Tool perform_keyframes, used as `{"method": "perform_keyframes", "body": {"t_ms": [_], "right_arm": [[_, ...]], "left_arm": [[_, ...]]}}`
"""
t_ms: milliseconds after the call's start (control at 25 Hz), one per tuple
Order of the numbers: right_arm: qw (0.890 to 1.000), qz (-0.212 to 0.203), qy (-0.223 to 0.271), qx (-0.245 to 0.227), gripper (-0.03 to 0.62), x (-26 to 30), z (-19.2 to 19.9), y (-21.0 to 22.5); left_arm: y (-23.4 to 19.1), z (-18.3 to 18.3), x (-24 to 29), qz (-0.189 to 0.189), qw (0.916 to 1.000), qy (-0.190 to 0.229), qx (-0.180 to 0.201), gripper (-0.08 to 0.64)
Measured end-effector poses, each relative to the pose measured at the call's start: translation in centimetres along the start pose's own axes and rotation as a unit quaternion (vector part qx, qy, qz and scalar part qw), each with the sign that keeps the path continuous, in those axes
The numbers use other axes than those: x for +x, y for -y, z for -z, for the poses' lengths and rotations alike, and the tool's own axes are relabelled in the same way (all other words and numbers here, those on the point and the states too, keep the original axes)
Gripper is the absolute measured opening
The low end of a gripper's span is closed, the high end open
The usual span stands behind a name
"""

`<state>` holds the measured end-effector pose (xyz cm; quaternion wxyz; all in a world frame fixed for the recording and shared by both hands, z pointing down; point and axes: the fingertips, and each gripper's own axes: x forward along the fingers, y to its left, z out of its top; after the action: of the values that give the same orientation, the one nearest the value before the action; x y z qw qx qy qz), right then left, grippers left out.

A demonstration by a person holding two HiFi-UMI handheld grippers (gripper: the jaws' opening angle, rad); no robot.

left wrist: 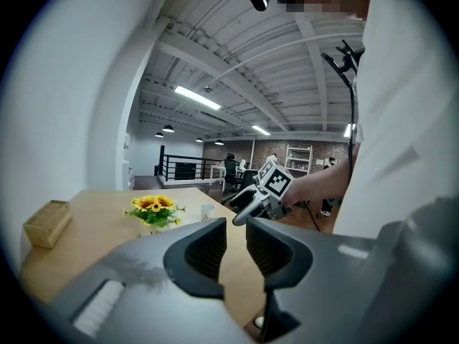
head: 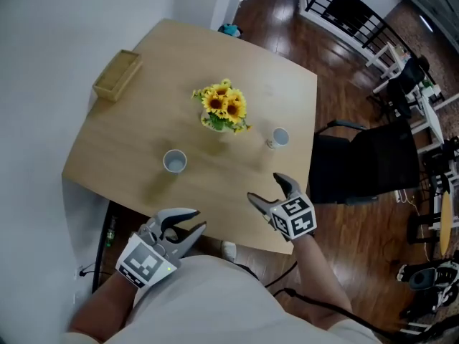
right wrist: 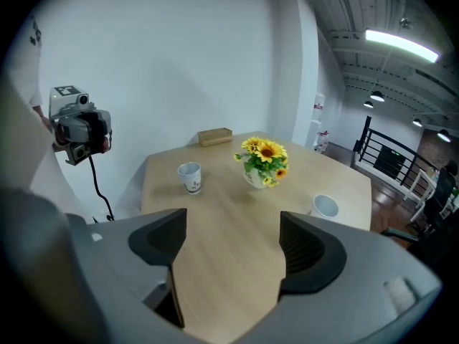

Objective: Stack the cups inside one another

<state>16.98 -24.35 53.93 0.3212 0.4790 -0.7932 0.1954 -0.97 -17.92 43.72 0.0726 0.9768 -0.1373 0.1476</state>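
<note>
On the far left of the pale wooden counter point(head: 136, 131), near the wall, a wooden box point(head: 118, 74) lies by the edge. The left gripper point(head: 201, 219) hangs below the counter's near edge, close to the person's body. Its jaws stand only a narrow slit apart with nothing between them.

The left cup point(head: 174, 161) stands upright on the counter, mouth up. It is white, and the right gripper view shows a small dark motif on its side point(right wrist: 189, 177). Right of it and farther back, a vase of sunflowers point(head: 224, 108) sits about mid-counter, between the two cups.

The right cup point(head: 279, 137) stands upright near the counter's right edge. It is white as well, with a pale inside, and it is well apart from the left cup.

The right gripper point(head: 264, 186) hovers over the near right part of the counter, close to the right cup but not touching it. Its jaws are spread wide and hold nothing. Beyond the counter's right edge stands a black chair point(head: 366, 163) on a dark wooden floor point(head: 287, 31).
</note>
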Motion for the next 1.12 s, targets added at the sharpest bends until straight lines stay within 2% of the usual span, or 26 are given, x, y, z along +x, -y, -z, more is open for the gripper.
{"method": "perform_keyframes", "body": {"t_ms": [200,360,520,720,960,1120], "right_arm": [[1.000,0.018,-0.005,0.013,0.402,-2.9,3.6,5.6],[1.000,0.017,-0.002,0.008,0.402,-2.6,4.7,10.4],[1.000,0.023,-0.007,-0.001,0.402,-0.1,5.2,15.5],[0.999,0.026,-0.019,-0.008,0.403,4.8,4.7,20.2],[1.000,0.016,-0.023,-0.004,0.410,10.3,2.9,23.0],[0.999,0.008,-0.040,0.000,0.411,13.0,3.0,23.7]], "left_arm": [[4.1,-1.8,4.6,0.004,1.0000,0.005,-0.006,0.137],[6.5,-1.8,6.9,-0.015,0.9998,-0.006,-0.012,0.138],[7.6,-3.5,7.6,-0.059,0.9982,0.005,-0.010,0.138],[7.8,-2.2,6.4,-0.130,0.9905,-0.003,-0.043,0.138],[7.4,-0.8,4.2,-0.203,0.9765,-0.009,-0.071,0.138],[7.2,-0.4,3.0,-0.231,0.9692,-0.013,-0.084,0.138]]}}
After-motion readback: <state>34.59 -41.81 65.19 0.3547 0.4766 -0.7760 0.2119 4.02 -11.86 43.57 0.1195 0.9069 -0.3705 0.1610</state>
